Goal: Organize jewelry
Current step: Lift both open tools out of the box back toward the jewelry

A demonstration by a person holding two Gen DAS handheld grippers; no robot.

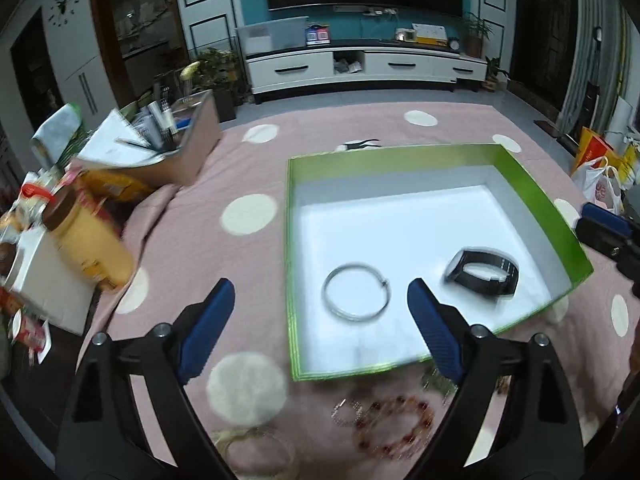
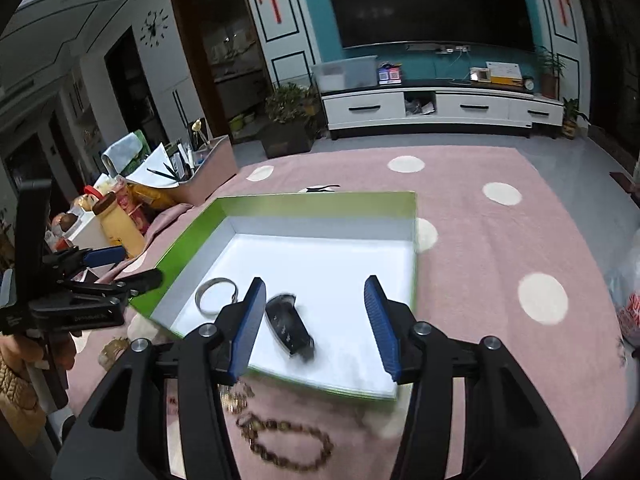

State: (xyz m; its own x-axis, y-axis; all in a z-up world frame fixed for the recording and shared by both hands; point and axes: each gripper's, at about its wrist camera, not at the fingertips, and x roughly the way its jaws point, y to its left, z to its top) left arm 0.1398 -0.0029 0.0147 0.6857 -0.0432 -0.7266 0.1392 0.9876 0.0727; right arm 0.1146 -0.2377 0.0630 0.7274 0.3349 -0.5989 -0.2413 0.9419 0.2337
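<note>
A thin silver wire bangle [image 1: 356,297] and a black band watch [image 1: 483,271] are seen lying apart inside the green-walled, white-floored shallow box [image 1: 532,196]. Both the left gripper [image 1: 320,304] and right gripper [image 2: 315,303] are held spread, empty. Beaded bracelets [image 1: 394,424] are left on the pink dotted cloth [image 1: 192,184].

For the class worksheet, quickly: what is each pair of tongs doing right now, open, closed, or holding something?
Left tongs: open, holding nothing.
Right tongs: open, holding nothing.
</note>
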